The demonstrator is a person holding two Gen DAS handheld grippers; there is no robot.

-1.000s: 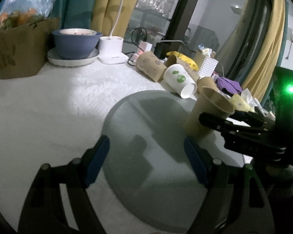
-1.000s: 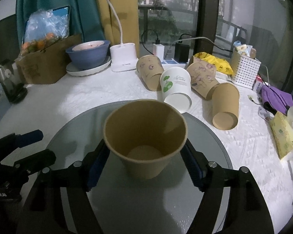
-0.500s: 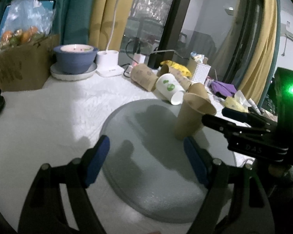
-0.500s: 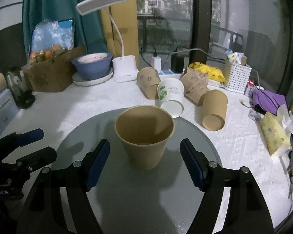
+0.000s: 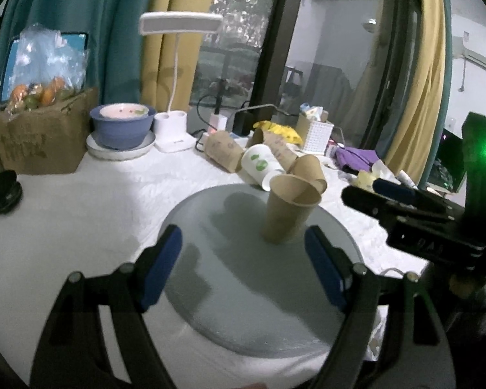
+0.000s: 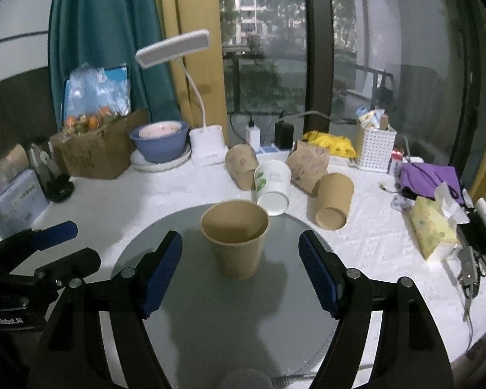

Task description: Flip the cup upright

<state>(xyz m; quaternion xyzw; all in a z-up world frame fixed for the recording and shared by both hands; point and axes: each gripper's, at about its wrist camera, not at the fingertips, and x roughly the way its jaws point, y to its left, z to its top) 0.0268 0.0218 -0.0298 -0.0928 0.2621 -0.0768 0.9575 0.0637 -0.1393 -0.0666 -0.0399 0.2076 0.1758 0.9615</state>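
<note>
The brown paper cup (image 6: 235, 238) stands upright, mouth up, on the round grey mat (image 6: 210, 317) in the middle of the table (image 6: 113, 204), just ahead of my right gripper (image 6: 239, 272). My right jaws are spread wide, one pad either side of the cup and touching nothing. My left gripper (image 5: 243, 272) is wide too, empty, with the cup just beyond its right pad. I judge the flip done.

The cup looks light and thin-walled, so it would tip at a nudge and dent under a hard squeeze. If I took it again, I'd close gently across the middle of the wall, below the stiffer rolled rim. Other cups (image 6: 330, 201) lie on their sides at the far edge of the mat.
</note>
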